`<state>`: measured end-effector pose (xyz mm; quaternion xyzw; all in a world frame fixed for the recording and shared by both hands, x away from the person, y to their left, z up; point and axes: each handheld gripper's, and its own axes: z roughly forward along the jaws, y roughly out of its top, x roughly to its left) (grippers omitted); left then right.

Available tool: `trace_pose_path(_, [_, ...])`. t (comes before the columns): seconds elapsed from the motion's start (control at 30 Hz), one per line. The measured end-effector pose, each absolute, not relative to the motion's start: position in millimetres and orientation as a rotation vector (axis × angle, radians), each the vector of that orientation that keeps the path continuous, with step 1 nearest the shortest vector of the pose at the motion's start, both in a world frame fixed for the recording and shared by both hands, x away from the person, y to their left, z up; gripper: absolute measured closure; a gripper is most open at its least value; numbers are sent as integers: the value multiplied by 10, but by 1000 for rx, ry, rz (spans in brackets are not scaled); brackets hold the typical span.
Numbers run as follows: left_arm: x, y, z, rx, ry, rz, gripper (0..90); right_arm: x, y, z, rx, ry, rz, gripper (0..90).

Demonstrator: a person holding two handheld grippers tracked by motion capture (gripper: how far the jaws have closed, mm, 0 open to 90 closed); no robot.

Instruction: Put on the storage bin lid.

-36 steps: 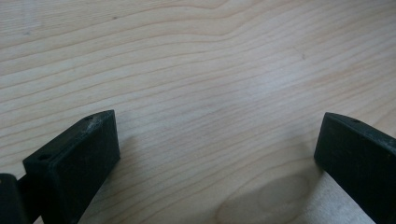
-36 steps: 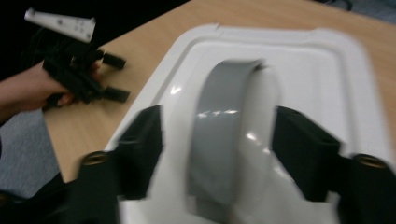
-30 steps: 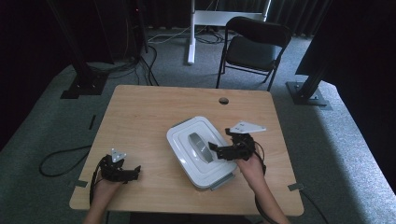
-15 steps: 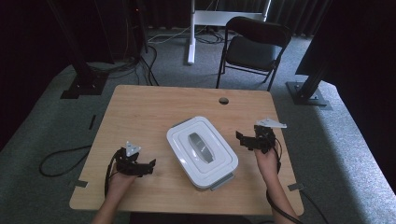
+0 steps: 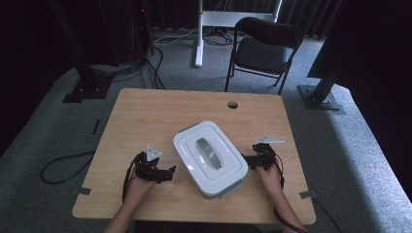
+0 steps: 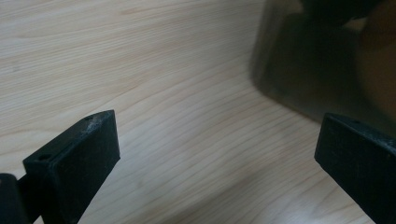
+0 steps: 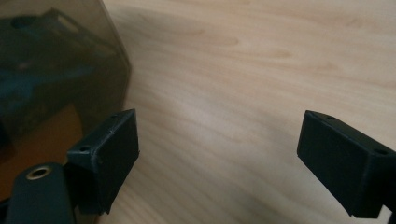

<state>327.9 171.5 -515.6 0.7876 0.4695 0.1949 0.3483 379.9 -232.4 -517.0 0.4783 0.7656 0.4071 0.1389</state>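
Compared with 0.5 s ago: left gripper point(image 5: 167, 174) shifted inward along the table point(image 5: 145, 116), now just beside the left edge of the container point(image 5: 210, 158); right gripper point(image 5: 245, 160) drawn in from farther right, now at the container's right edge. Container itself unmoved, near the table's front middle, white lid with grey handle point(image 5: 207, 150) on top.

Counted: 1 container, 1 lid, 1 handle, 2 grippers, 1 table, 1 chair point(image 5: 262, 51) beyond the far edge.

Left gripper view: jaws spread wide apart, nothing between them but bare wood point(image 6: 187, 121); dark translucent container wall point(image 6: 299, 70) ahead at upper right.

Right gripper view: jaws likewise wide apart over bare wood point(image 7: 233, 93); dark container wall point(image 7: 56, 70) just beside the left jaw, contact not discernible.
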Motion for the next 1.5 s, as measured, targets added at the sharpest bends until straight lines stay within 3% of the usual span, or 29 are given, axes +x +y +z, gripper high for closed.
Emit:
trace_pose_path(0.4, [3379, 1517, -5155, 2059, 1188, 501, 5, 3708, -2352, -5346, 1401, 2298, 1257, 122])
trace_pose_path(0.7, [3429, 1495, -5185, 2058, 1192, 471, 5, 3611, -2291, -5346, 1392, 2328, 1343, 141])
trace_pose_path(1.5, [3578, 1457, -5182, 2108, 1190, 534, 5, 3392, -2146, -5287, 1127, 2482, 1397, 154])
